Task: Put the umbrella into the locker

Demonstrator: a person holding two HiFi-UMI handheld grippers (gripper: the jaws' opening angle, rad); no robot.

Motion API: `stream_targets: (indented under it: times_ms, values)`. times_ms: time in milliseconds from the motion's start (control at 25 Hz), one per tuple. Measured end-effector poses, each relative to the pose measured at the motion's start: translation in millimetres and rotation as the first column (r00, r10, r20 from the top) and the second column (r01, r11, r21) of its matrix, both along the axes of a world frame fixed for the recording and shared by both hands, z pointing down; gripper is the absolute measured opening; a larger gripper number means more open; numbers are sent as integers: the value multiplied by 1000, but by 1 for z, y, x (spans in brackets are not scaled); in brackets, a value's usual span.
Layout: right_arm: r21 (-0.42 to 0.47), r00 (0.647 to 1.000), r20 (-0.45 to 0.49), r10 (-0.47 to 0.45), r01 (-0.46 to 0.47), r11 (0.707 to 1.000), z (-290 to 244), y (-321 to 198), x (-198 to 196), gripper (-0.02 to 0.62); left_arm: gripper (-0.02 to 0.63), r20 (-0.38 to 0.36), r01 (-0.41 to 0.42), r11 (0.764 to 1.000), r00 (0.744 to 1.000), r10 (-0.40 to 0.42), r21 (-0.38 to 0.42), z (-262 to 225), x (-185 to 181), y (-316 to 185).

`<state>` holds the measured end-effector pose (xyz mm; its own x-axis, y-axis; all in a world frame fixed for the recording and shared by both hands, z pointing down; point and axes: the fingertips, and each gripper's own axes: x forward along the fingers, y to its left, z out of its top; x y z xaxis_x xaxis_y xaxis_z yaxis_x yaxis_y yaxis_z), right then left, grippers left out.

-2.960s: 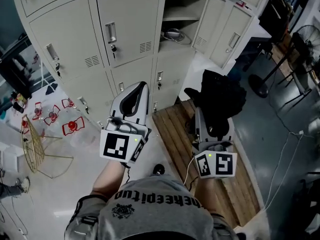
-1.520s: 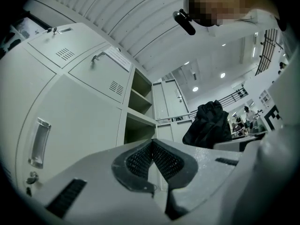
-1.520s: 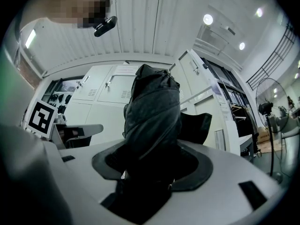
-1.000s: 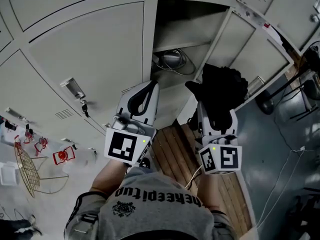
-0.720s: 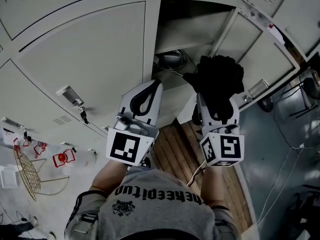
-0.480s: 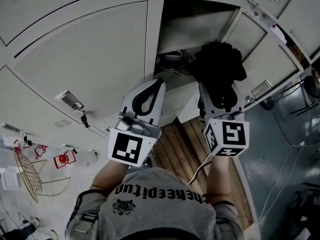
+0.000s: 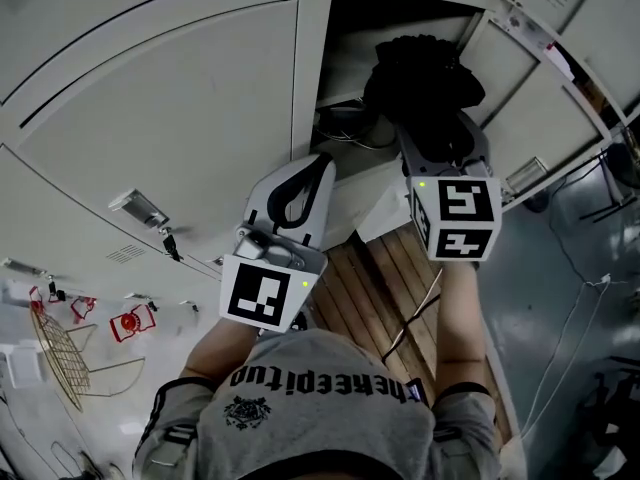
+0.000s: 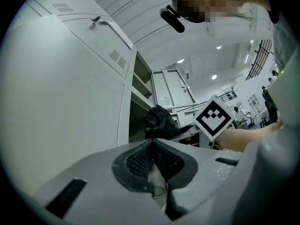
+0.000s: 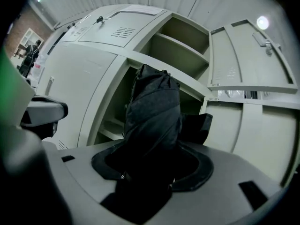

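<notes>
A folded black umbrella (image 7: 420, 83) is clamped in my right gripper (image 7: 432, 133), which is shut on it and held up at the mouth of the open locker compartment (image 7: 395, 28). In the right gripper view the umbrella (image 9: 152, 114) stands between the jaws and covers part of the opening (image 9: 187, 36). My left gripper (image 7: 300, 183) hangs lower, beside a closed locker door (image 7: 170, 118), shut with nothing in it. From the left gripper view, the umbrella (image 8: 159, 121) shows just past the shut gripper (image 8: 152, 146), at the locker's edge.
A coil of cable (image 7: 345, 118) lies on the shelf inside the open compartment. The compartment's door (image 7: 545, 98) stands swung out to the right. Wooden flooring (image 7: 385, 278) lies below, and red items (image 7: 130, 323) with a wire basket (image 7: 55, 363) sit at lower left.
My right gripper has risen and moved forward with the umbrella, from in front of the lower lockers to the mouth of the open compartment. The left gripper stayed shut, shifting little.
</notes>
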<state>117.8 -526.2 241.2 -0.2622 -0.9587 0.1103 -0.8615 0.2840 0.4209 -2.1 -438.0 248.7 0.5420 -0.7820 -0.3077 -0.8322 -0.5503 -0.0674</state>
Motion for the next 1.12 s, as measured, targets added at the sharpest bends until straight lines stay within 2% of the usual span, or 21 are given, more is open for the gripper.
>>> stream_targets:
  times_ms: [720, 1120]
  values:
    - [-108, 991, -127, -30, 17, 994, -6, -65, -31, 258, 5, -12, 14, 1000, 1000, -14, -3, 1, -21, 7]
    - [-154, 993, -106, -43, 27, 988, -1, -96, -47, 258, 6, -32, 25, 1000, 999, -25, -6, 3, -38, 5]
